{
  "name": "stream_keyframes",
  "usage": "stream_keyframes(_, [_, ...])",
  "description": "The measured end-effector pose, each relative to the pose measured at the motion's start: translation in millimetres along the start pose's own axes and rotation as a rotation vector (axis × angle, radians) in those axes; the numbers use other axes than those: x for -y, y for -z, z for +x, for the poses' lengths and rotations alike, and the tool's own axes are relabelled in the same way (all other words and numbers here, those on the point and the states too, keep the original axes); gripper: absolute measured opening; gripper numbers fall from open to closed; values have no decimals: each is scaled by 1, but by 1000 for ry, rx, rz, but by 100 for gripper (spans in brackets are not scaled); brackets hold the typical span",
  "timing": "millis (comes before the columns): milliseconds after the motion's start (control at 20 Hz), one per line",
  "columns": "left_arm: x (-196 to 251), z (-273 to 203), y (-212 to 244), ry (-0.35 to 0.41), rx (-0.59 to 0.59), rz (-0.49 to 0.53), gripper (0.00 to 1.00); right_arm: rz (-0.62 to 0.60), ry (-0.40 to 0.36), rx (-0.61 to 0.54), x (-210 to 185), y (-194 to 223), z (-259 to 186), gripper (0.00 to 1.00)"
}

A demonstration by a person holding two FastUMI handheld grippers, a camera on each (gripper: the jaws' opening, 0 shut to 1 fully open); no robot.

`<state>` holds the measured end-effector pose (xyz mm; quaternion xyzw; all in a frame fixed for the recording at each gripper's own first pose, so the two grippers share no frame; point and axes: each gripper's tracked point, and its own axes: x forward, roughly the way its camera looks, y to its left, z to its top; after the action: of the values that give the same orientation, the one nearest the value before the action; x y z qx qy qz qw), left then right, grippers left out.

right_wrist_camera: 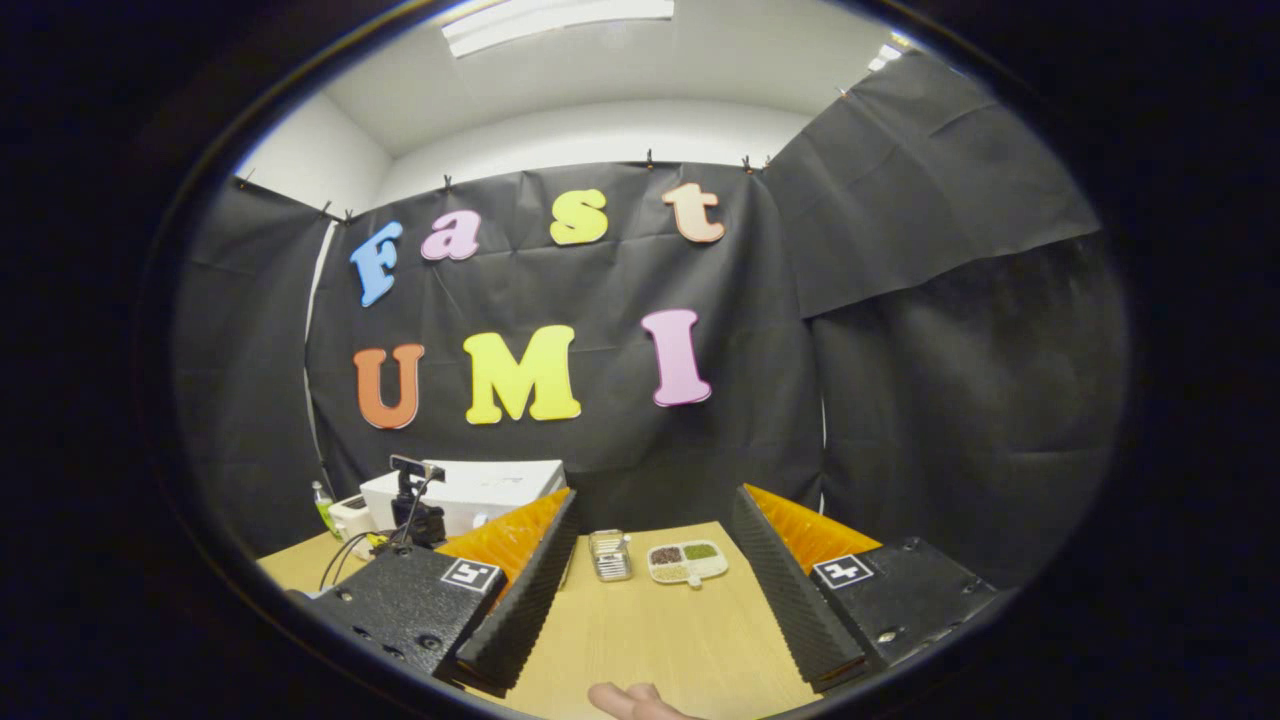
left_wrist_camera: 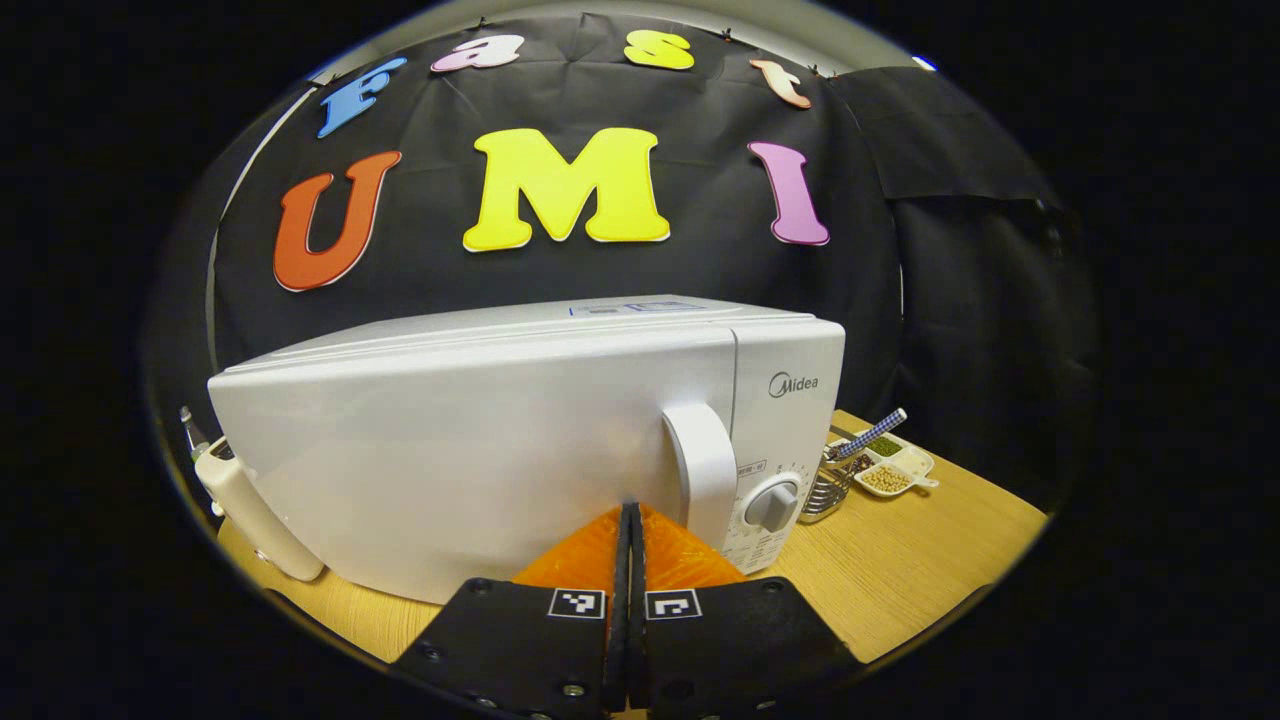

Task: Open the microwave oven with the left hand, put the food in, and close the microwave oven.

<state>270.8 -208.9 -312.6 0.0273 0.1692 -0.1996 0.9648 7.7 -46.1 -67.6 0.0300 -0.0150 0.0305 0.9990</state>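
Your left hand-held gripper (left_wrist_camera: 631, 520) is clenched, its two fingers pressed flat together with nothing between them. Its tip sits low in front of the microwave oven (left_wrist_camera: 520, 440), just short of the door and just to the left of the door handle (left_wrist_camera: 703, 468); you cannot tell from this angle whether the tip touches the door. The door is closed. To the right of the handle is the control panel with one round dial (left_wrist_camera: 773, 502).

Your right hand-held gripper (right_wrist_camera: 650, 590) is released, fingers spread wide over bare wood. Between them, farther off, lies the food: one white divided dish (right_wrist_camera: 687, 562) with three compartments of grains or beans, and just to its left one small metal rack (right_wrist_camera: 609, 555). In the left gripper view the same dish (left_wrist_camera: 893, 468) stands to the right of the microwave, with a checked-handled utensil (left_wrist_camera: 868, 435) rising from the rack beside it.

In the right gripper view the microwave (right_wrist_camera: 470, 492) stands well apart to the left, with the other gripper's camera (right_wrist_camera: 415, 500) in front of it. A white appliance (left_wrist_camera: 255, 515) stands against the microwave's left end, and one green bottle (right_wrist_camera: 322, 505) is behind it. A fingertip (right_wrist_camera: 630, 700) shows at the bottom edge.

Everything rests on a light wooden tabletop (right_wrist_camera: 650, 640). Black cloth walls close the booth, under a white ceiling with one strip light (right_wrist_camera: 555, 18).
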Motion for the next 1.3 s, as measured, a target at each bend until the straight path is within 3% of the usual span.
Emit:
stream_keyframes(100, [6,-14,3,19,-25,-2,1,8,3,-2,1,0,-6,98])
stream_keyframes(150, [5,-22,-2,10,-13,6,1,9,6,-6,2,2,-10,87])
stream_keyframes(200, [2,-33,-6,-8,-6,15,0,13,7,-9,2,3,-11,87])
stream_keyframes(250, [-3,-46,-9,-39,-4,16,0,23,7,-13,3,3,-14,98])
stream_keyframes(300, [-15,-65,-13,-100,5,11,1,33,5,-17,2,6,-16,98])
stream_keyframes(350, [-21,-78,-15,-139,0,-10,32,41,5,-23,2,9,-18,98])
stream_keyframes(400, [-23,-92,-15,-151,-1,-38,63,44,6,-33,1,13,-20,87])
stream_keyframes(450, [-20,-107,-17,-146,7,-65,94,48,6,-36,1,16,-22,87])
stream_keyframes(500, [-20,-122,-22,-148,20,-78,93,52,6,-41,1,19,-23,99])
stream_keyframes(650, [-31,-171,-28,-204,45,-63,93,47,3,-57,-4,30,-30,98])
stream_keyframes(1000, [-27,-298,-56,-247,156,-90,93,38,-31,-9,-21,29,-52,99])
stream_keyframes(1300, [-57,-407,-104,-391,283,-61,93,-5,-13,31,-33,14,-70,99])
